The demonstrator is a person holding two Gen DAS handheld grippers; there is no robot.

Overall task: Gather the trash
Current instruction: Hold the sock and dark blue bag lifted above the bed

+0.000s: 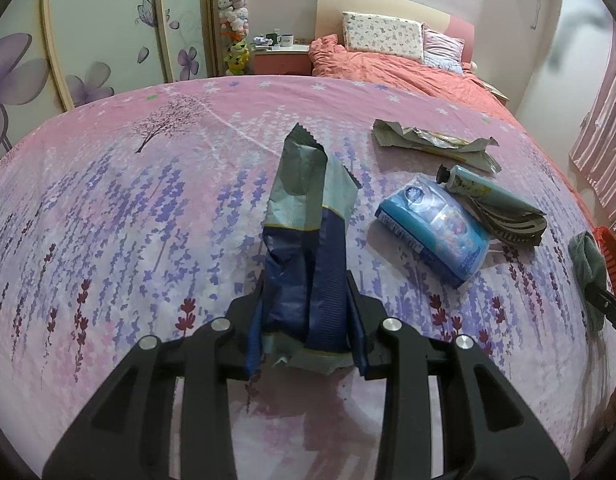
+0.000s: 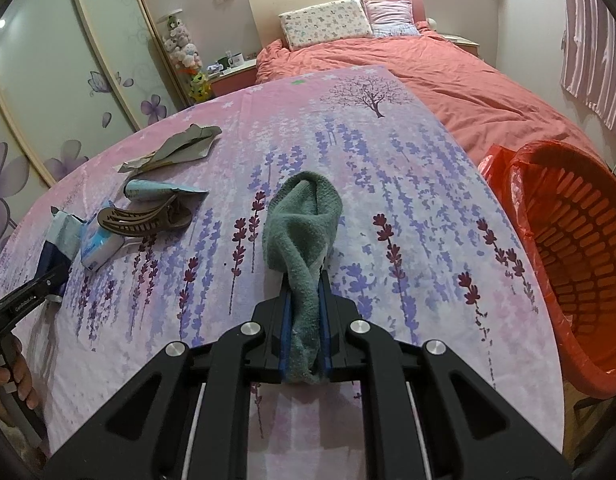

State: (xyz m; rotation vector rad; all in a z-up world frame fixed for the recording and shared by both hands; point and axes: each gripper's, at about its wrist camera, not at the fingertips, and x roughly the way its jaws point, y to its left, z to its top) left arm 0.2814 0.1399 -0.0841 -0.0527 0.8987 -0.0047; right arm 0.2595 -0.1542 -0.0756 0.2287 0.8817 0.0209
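The left gripper (image 1: 308, 308) is held low and nearly level above the floral cloth (image 1: 148, 220), its 2 fingers closed on the lower part of a blue snack wrapper (image 1: 304, 240), which stands up out of the jaws with its torn grey-green top tilted slightly left. Ahead of this gripper and to its right lie a blue tissue pack (image 1: 431, 228), just beyond that a dark hair comb (image 1: 507, 224) and a pale blue tube (image 1: 483, 188) with a black cap, and farther out a flattened grey wrapper (image 1: 431, 140). The comb and tube touch or overlap; the tissue pack sits just beside them. The right gripper (image 2: 306, 320) also points forward over the cloth, angled slightly downward, its 2 fingers pinched tight on a grey-green towel rag (image 2: 304, 232); the rag bunches upward from the jaws and folds over at its far end. To the right of this gripper, off the cloth's edge, stands an orange basket (image 2: 579, 264) lined with a red plastic bag (image 2: 495, 168), its mouth tipped toward the camera. To its left the same litter is seen, and at the far left edge the left gripper appears in side view with the person's left hand (image 2: 16, 376) wrapped around its handle, fingers curled underneath.
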